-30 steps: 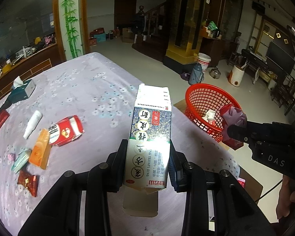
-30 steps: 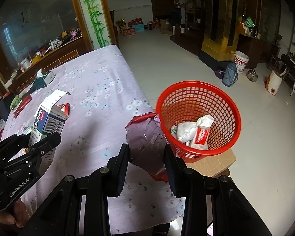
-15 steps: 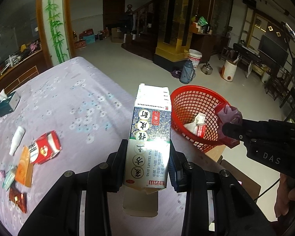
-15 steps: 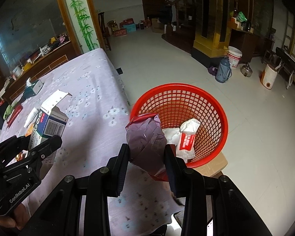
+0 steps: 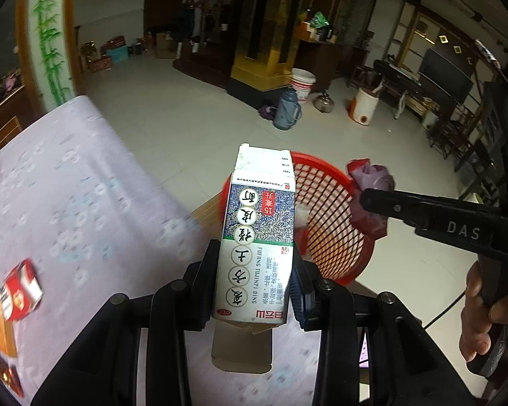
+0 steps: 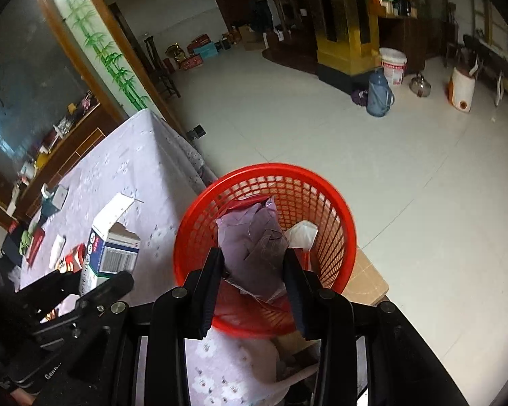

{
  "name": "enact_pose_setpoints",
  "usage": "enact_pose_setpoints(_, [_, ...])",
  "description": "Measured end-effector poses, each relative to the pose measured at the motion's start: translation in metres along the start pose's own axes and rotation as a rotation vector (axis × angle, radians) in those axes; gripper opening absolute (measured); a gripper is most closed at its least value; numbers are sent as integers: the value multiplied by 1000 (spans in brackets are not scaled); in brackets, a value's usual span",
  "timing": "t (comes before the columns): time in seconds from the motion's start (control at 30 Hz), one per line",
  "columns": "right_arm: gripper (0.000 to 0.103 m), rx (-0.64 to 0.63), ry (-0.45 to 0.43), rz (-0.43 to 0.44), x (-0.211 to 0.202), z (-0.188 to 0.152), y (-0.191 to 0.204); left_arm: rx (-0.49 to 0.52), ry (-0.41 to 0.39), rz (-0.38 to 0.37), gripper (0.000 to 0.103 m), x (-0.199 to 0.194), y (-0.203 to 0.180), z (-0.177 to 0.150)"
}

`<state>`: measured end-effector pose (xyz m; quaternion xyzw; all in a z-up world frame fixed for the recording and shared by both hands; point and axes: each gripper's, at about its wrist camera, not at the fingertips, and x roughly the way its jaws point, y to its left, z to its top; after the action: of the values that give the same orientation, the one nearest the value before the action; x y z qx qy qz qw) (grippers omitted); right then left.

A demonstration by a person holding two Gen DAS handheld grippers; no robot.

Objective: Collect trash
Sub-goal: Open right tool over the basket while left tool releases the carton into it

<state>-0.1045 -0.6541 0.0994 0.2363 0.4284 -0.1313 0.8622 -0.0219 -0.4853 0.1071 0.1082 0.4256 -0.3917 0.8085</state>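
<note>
My left gripper (image 5: pixel 252 287) is shut on a tall white and blue medicine box (image 5: pixel 257 237), held upright over the table edge; the same box (image 6: pixel 113 253) shows at the left of the right wrist view. A red mesh basket (image 5: pixel 335 223) stands just beyond the box. My right gripper (image 6: pixel 252 270) is shut on a crumpled purple wrapper (image 6: pixel 254 240), held directly above the red basket (image 6: pixel 321 182). White paper trash (image 6: pixel 301 233) lies inside the basket. In the left wrist view the purple wrapper (image 5: pixel 369 182) hangs over the basket's right rim.
A table with a lilac flowered cloth (image 5: pixel 67 176) carries a red packet (image 5: pixel 22 286), an orange packet (image 5: pixel 1 324) and other wrappers at its left. The basket rests on a cardboard box (image 6: pixel 369 277). A thermos (image 6: pixel 379 93), bucket (image 6: pixel 393 64) and kettle (image 6: pixel 420 84) stand on the tiled floor.
Both grippers have swung right, off the table toward the basket. The purple wrapper now hangs over the basket's inside, and the box has come up close to its near rim.
</note>
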Motion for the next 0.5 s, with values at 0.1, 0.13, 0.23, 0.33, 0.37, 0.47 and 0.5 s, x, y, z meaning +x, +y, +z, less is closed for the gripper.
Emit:
enact_pose_setpoints(0.1, [42,6,20,16,9,15,-9,9,-2,6,35,13,-10,13])
enact_pose_setpoints(0.13, [45,12,25,24,12,19,-12,13,1,5,40,19,-13,17])
enact_pose_setpoints(0.23, [55,24,14,0,11,27,-18,6,-12,33,55,21,-19,22])
enact_pose_setpoints(0.33, [58,6,-13,-11,3,28,-16,-11,-25,25,56,15,-18,19])
enact_pose_setpoints(0.37, [58,3,-18,-13,1,27,-15,-18,-27,32,56,11,-17,16])
enact_pose_setpoints(0.47, [58,-13,-12,2,0,23,-6,-36,-36,49,56,-1,-11,6])
enact_pose_setpoints(0.5, [58,-25,-8,10,1,19,0,-41,-40,60,56,-7,-7,2])
